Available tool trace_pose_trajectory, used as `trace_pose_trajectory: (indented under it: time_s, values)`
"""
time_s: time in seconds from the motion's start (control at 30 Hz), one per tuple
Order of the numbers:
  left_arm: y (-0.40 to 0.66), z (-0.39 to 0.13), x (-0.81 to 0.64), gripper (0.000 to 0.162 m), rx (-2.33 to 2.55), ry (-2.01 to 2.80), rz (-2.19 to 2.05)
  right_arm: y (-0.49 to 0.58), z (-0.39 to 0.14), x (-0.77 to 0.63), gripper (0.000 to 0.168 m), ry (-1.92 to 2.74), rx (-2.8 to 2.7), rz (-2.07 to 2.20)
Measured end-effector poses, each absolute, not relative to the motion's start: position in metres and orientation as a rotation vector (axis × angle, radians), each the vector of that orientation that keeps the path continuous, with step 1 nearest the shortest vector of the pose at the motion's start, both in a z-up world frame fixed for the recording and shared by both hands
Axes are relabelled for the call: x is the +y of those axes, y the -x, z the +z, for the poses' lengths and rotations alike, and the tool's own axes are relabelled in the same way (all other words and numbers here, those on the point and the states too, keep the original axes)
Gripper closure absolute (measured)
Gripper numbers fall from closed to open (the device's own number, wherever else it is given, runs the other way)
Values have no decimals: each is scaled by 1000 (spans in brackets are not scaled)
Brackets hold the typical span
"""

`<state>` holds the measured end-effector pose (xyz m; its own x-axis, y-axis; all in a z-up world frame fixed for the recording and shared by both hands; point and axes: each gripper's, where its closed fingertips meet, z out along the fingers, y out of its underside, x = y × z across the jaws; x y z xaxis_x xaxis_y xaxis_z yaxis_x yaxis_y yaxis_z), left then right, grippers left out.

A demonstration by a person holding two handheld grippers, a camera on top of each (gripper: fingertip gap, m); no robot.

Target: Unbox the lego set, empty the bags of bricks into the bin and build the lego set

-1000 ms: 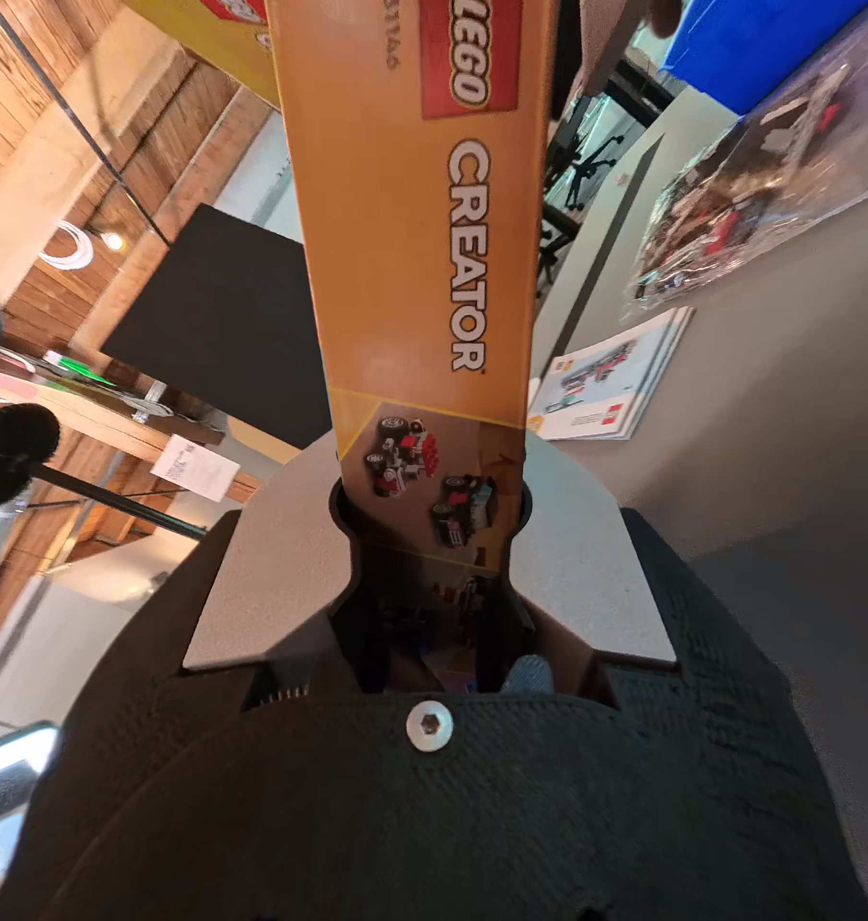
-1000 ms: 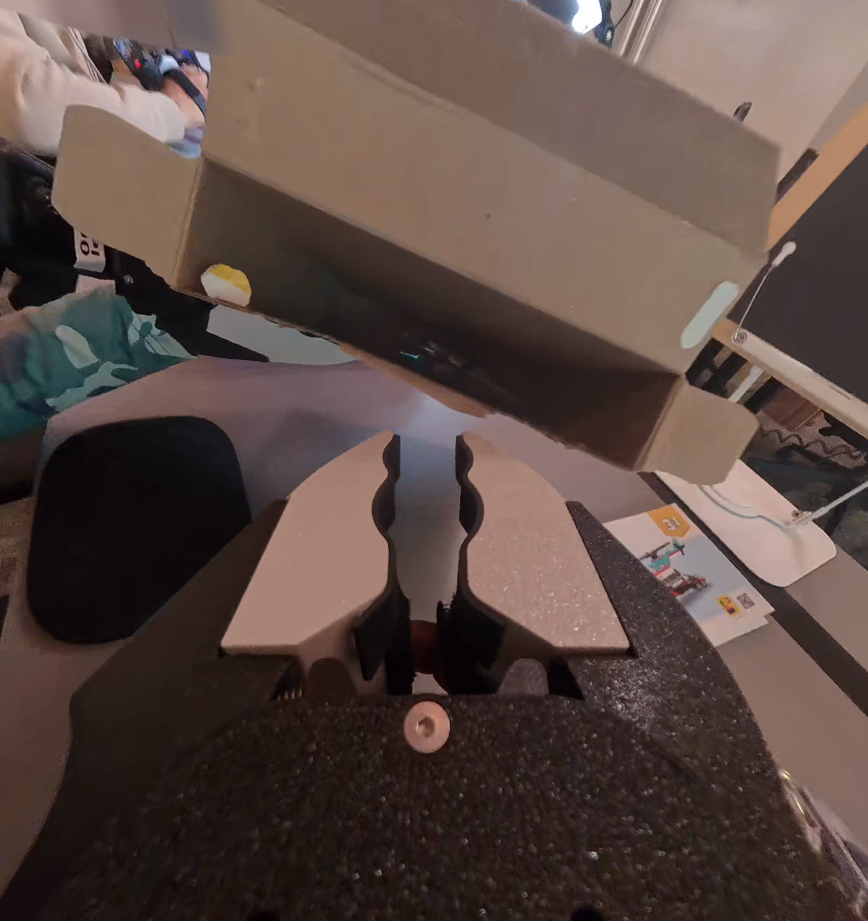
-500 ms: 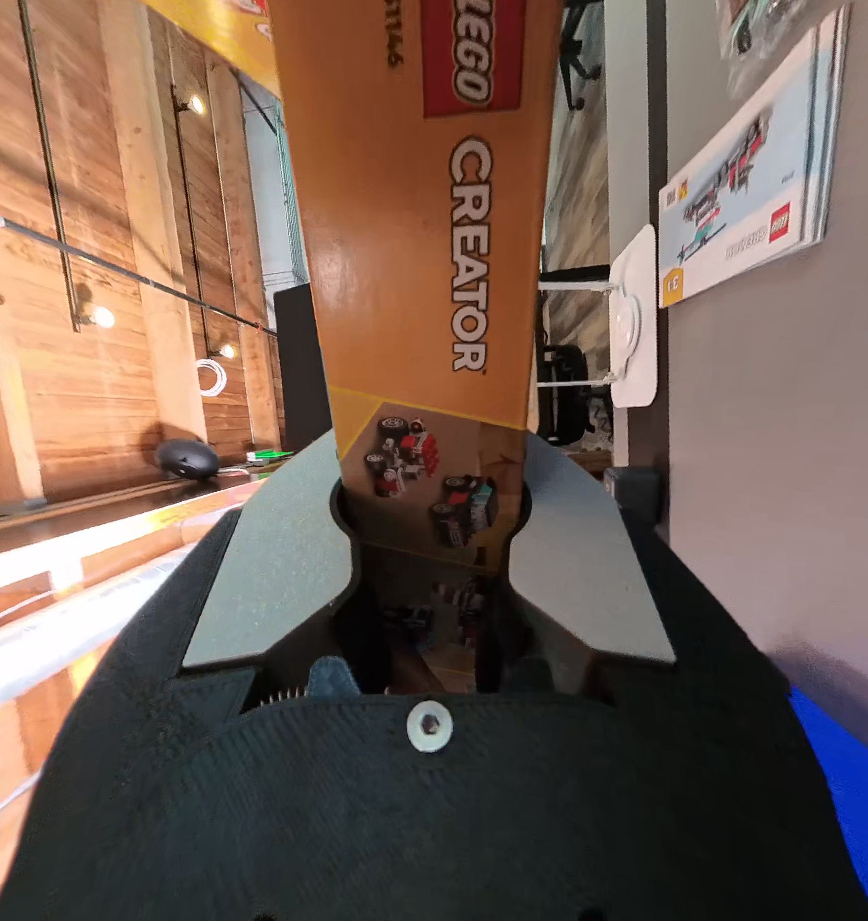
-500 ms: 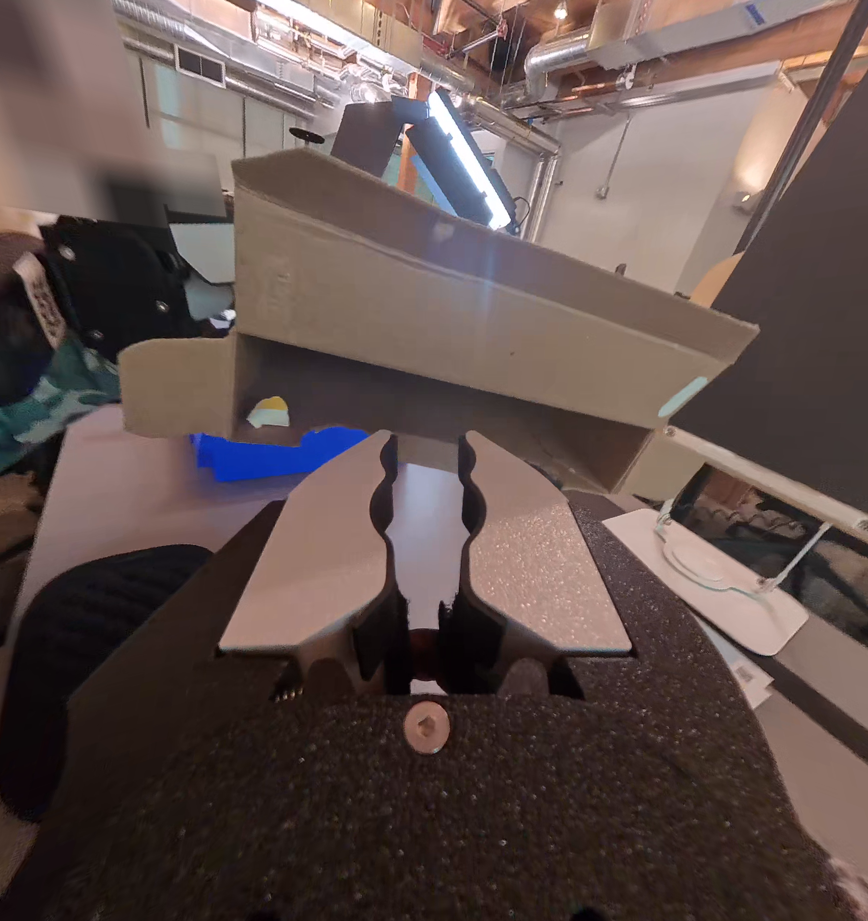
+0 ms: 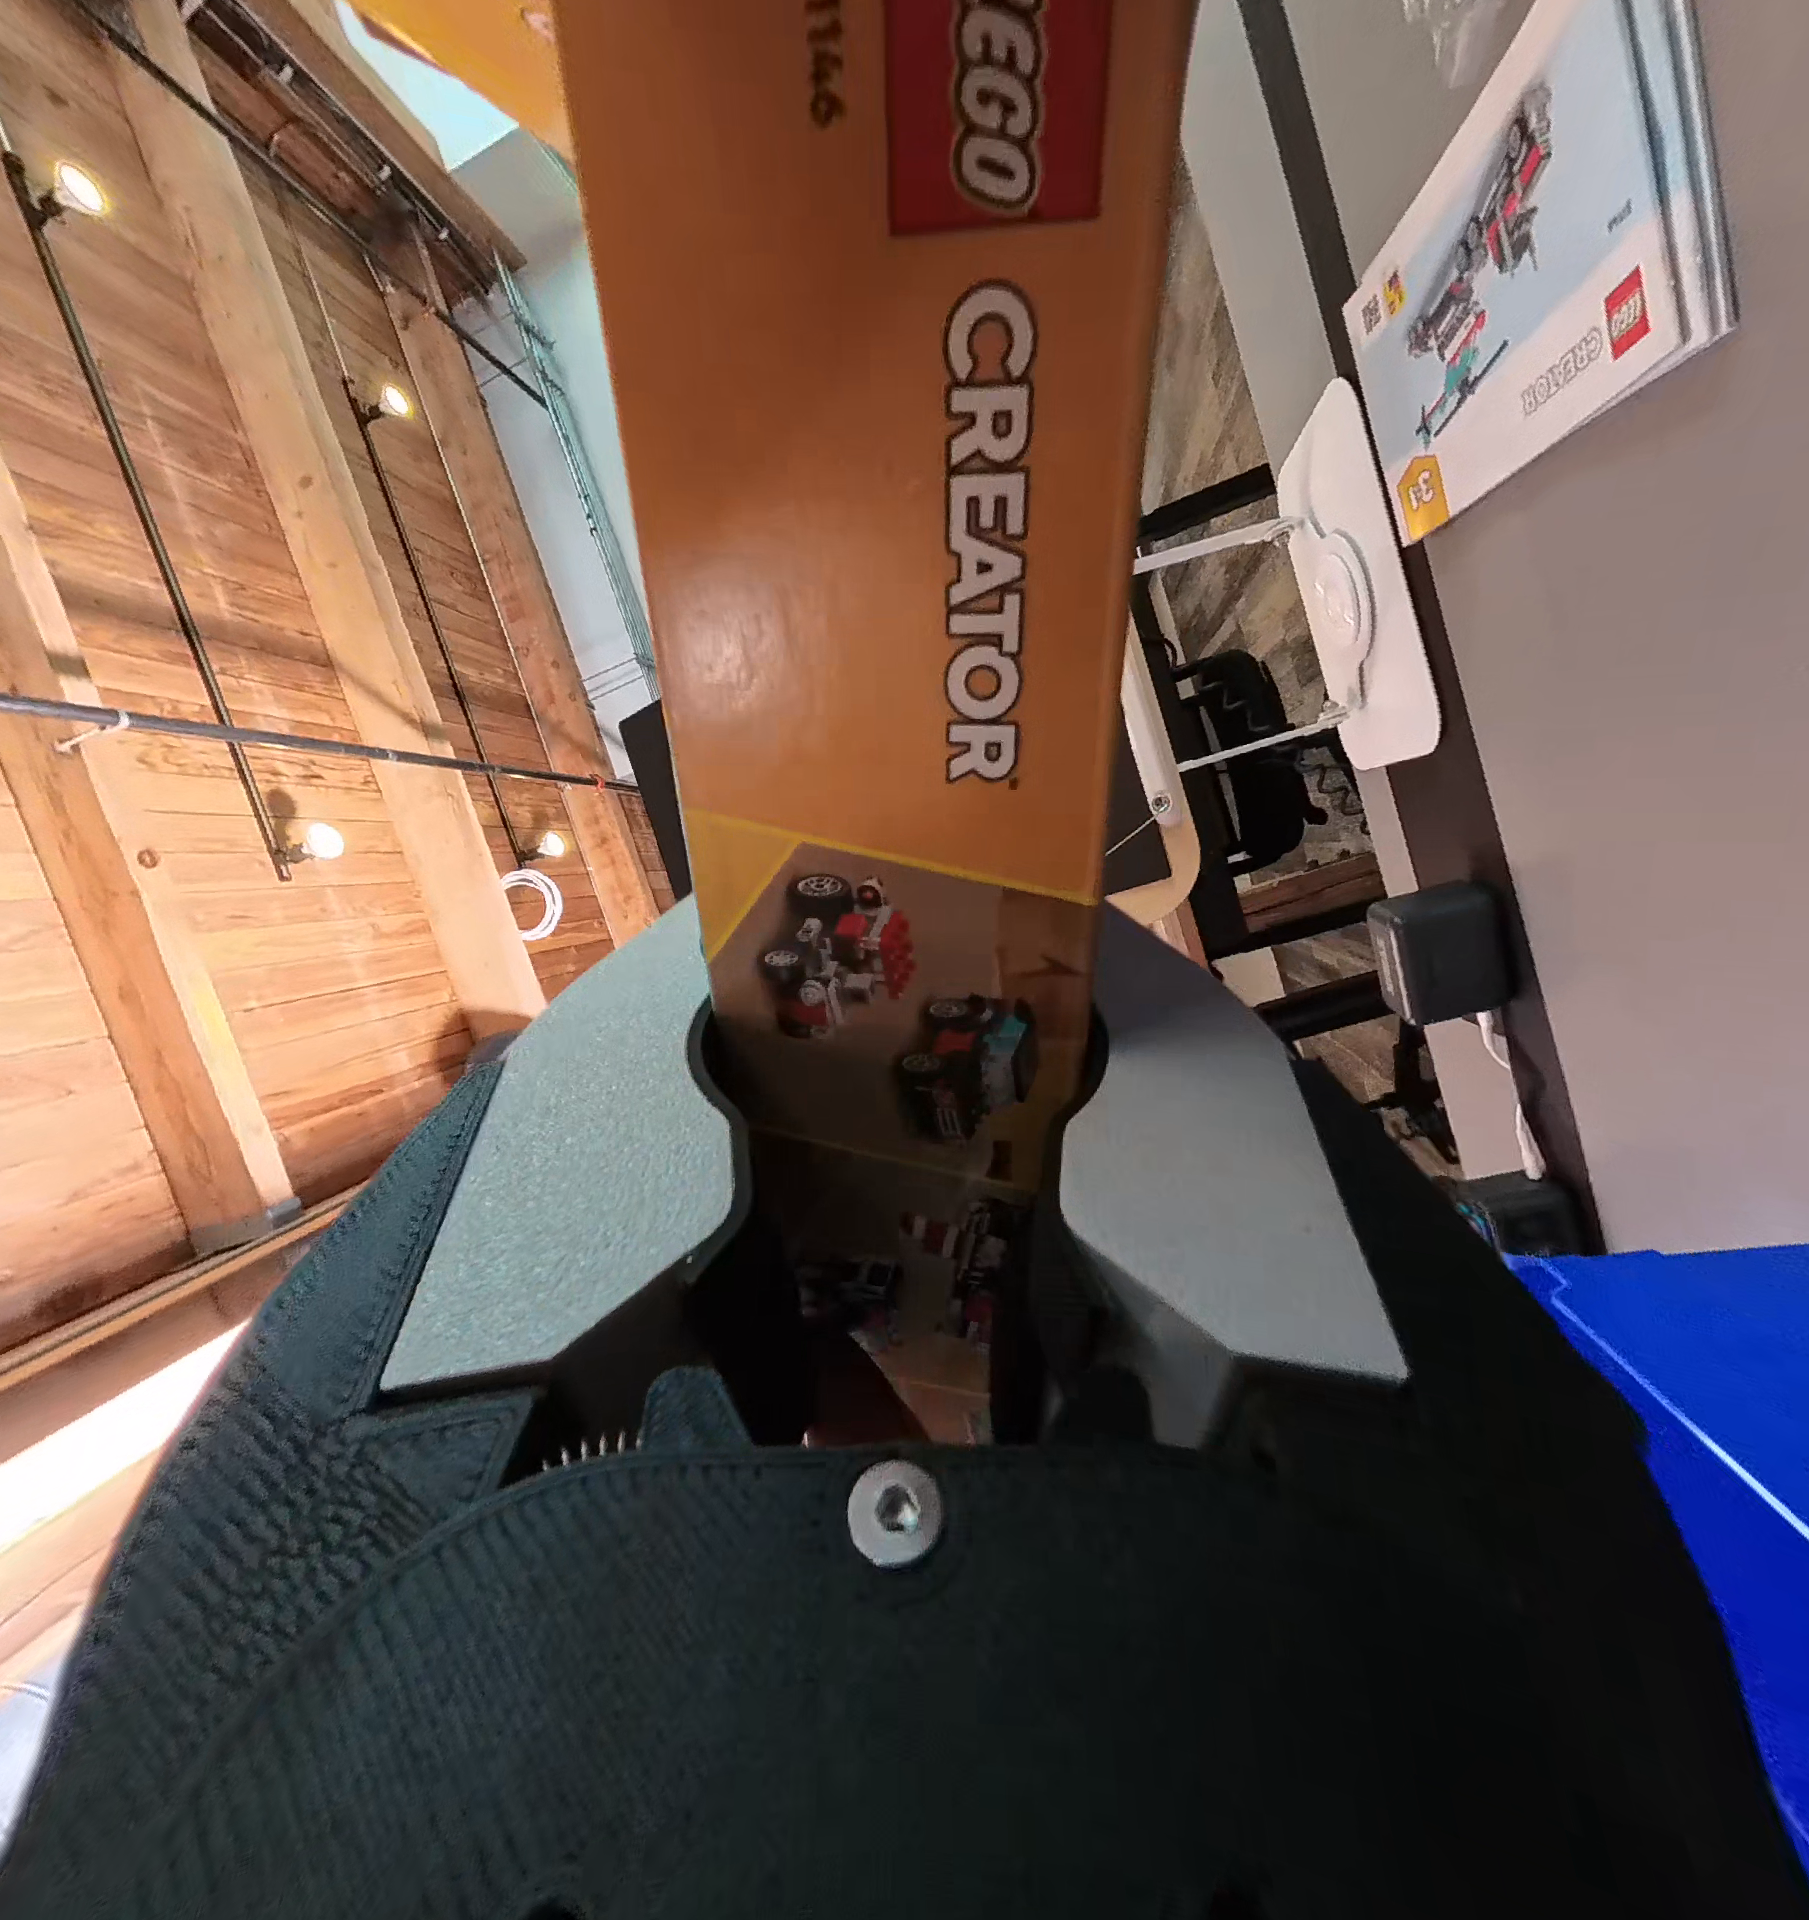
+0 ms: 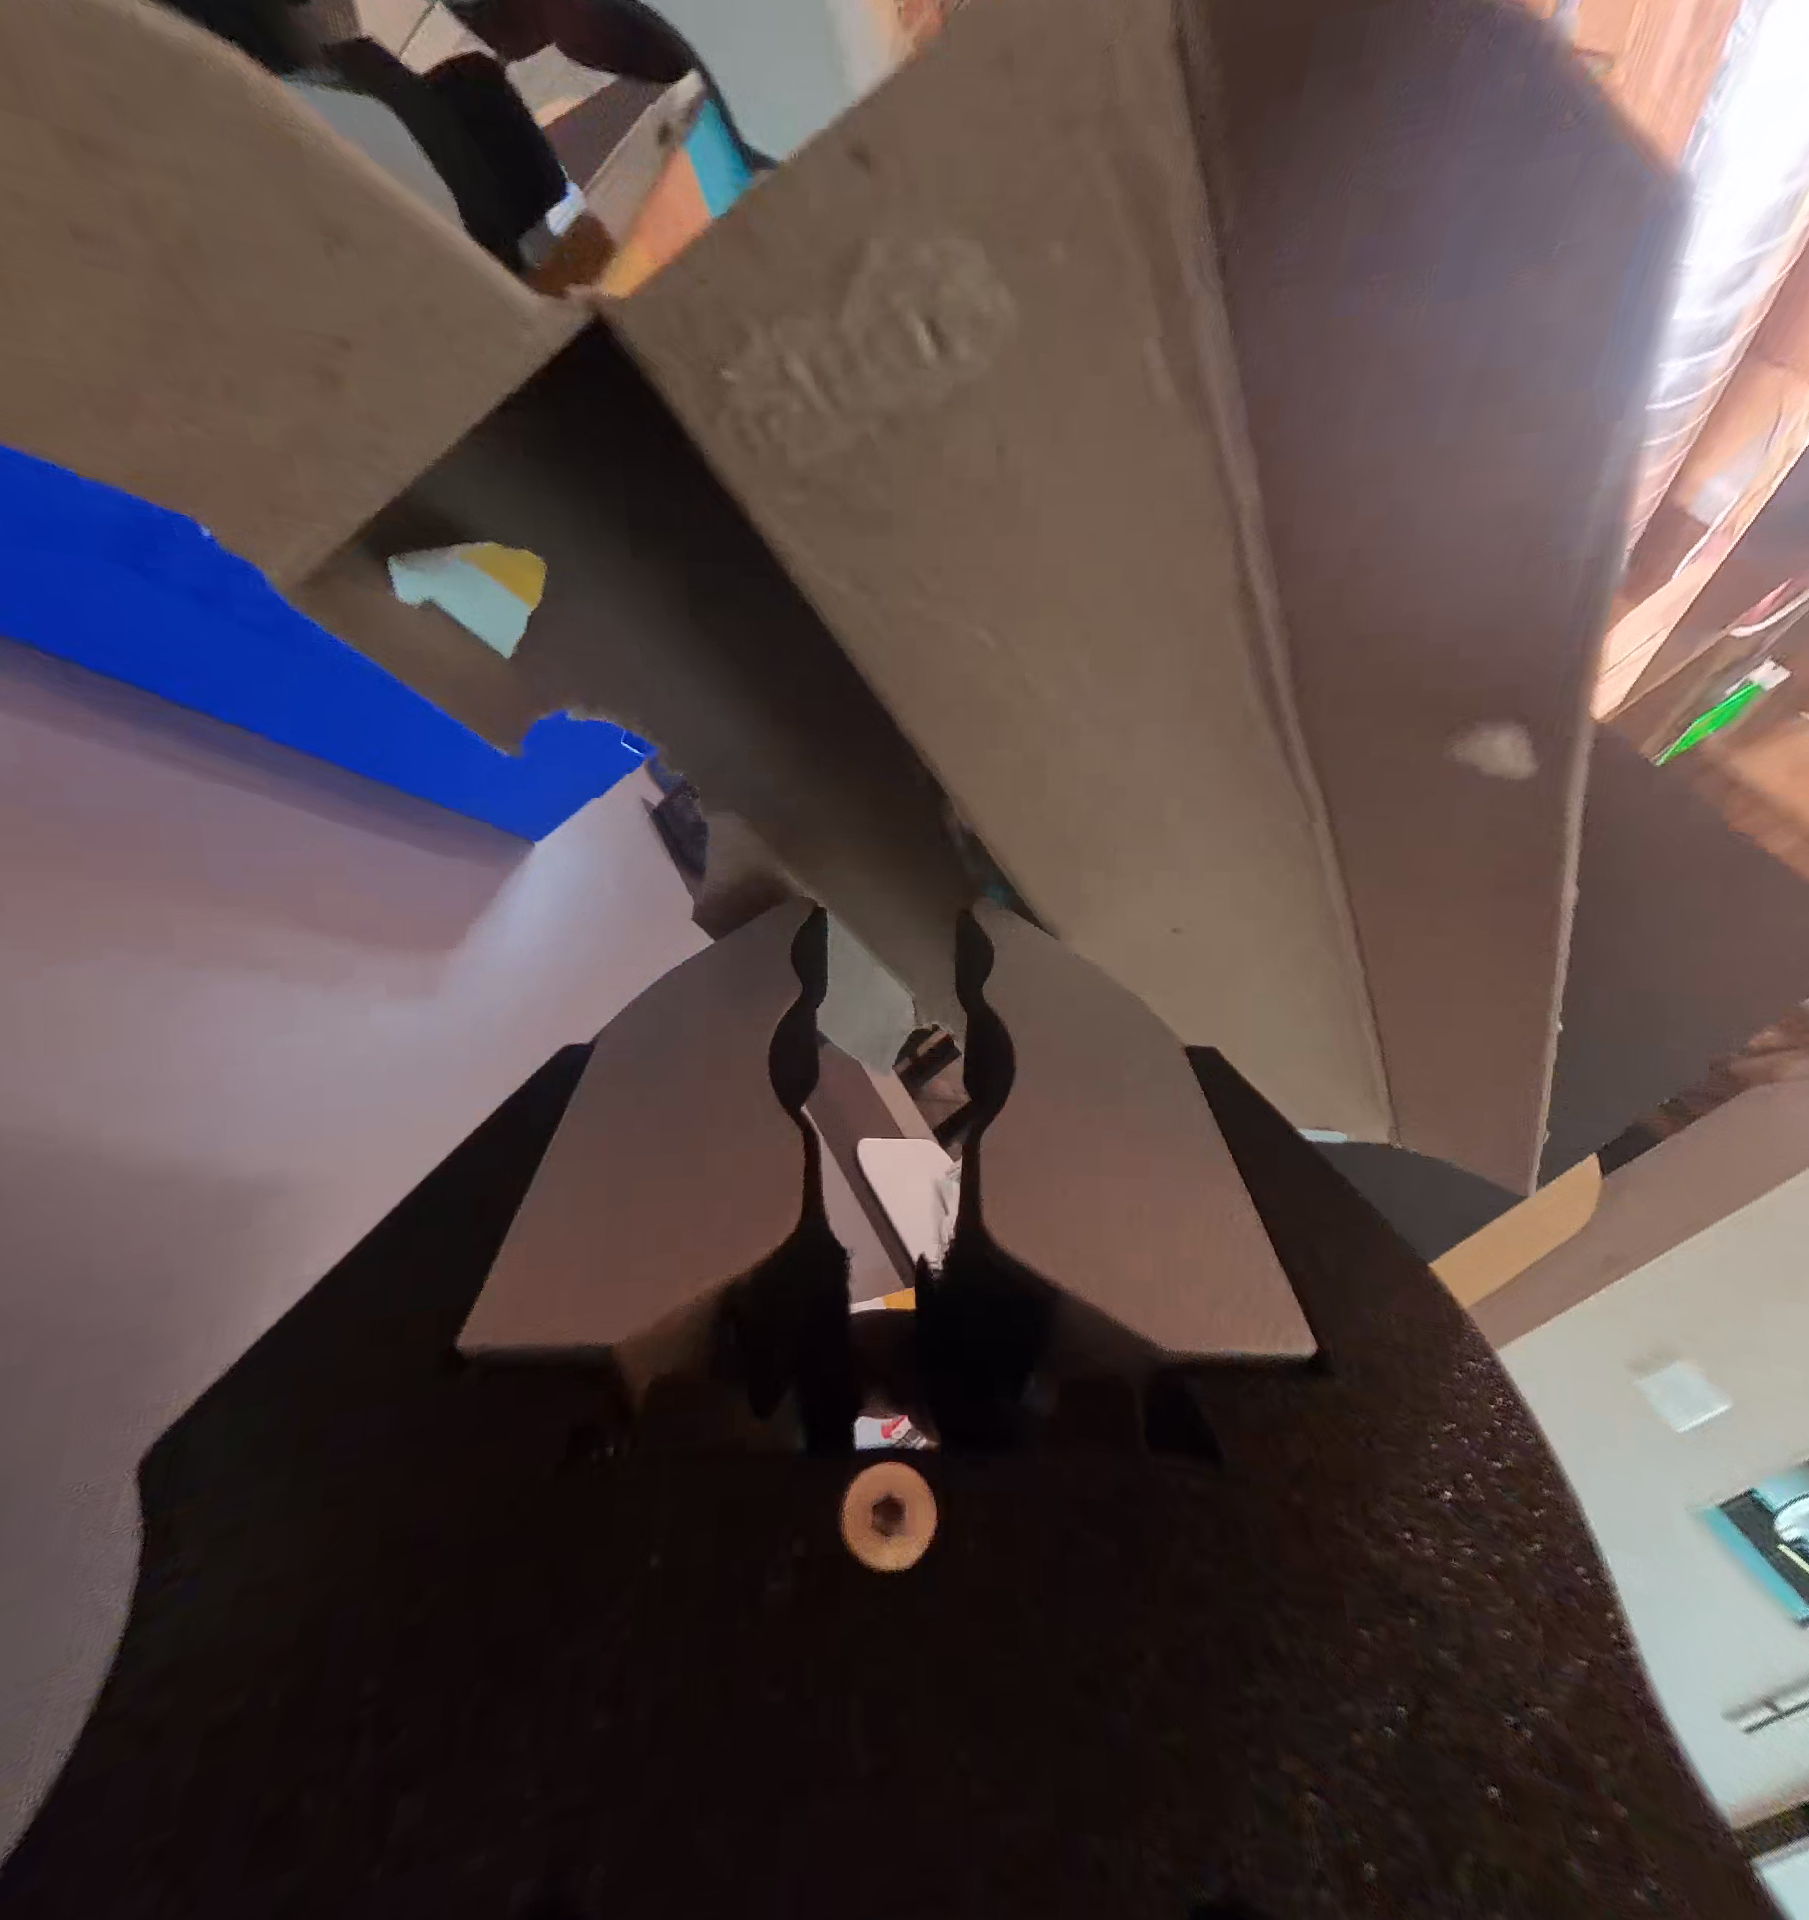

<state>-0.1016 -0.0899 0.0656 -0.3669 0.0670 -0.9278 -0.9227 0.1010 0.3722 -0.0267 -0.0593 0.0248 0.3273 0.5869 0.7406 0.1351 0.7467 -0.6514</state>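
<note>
My left gripper (image 5: 900, 935) is shut on the orange lego box (image 5: 879, 520), gripping its narrow printed side, and holds it in the air. In the right wrist view I see the box's open grey cardboard end (image 6: 983, 520) with its flaps spread, tilted, close above my right gripper (image 6: 889, 925). The right gripper's jaws stand a narrow gap apart with nothing between them, and a flap edge reaches down to its fingertips. The blue bin (image 5: 1710, 1403) is at the lower right and also shows in the right wrist view (image 6: 152, 551). The instruction booklets (image 5: 1534, 270) lie on the grey table (image 5: 1658, 831).
A white flat stand (image 5: 1367, 623) and a black adapter (image 5: 1440, 956) sit at the table's edge. A clear bag of bricks (image 5: 1451, 21) peeks in at the top. A wooden wall with lamps fills the left.
The left gripper has swung the box round, so the bag of bricks has left the middle of the view and the blue bin has come in. The box's open end now looms tilted over the right gripper.
</note>
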Motion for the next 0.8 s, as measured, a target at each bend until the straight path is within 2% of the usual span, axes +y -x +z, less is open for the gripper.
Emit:
trace_pose_trajectory:
  time_s: [0.53, 0.8]
  values:
    - [97, 82, -88, 104, 1592, 865, 1422, 27, 34, -63, 145, 630, -1194, 311]
    - [77, 119, -97, 104, 1682, 720, 1475, 9, 65, -66, 139, 676, -971, 609]
